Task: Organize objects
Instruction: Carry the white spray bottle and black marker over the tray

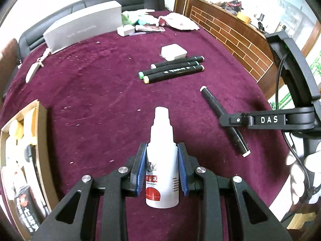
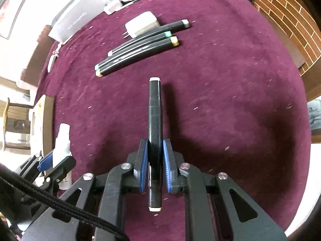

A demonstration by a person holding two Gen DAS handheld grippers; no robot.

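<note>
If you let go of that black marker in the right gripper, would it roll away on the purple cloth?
Probably not far. The black marker looks round and stiff, so it could roll a little, but the fuzzy purple cloth should slow it. The three markers lying side by side stay put there. Its smooth, shiny barrel may be slippery, though the right gripper is shut on it.

White bottle in left gripper
</note>
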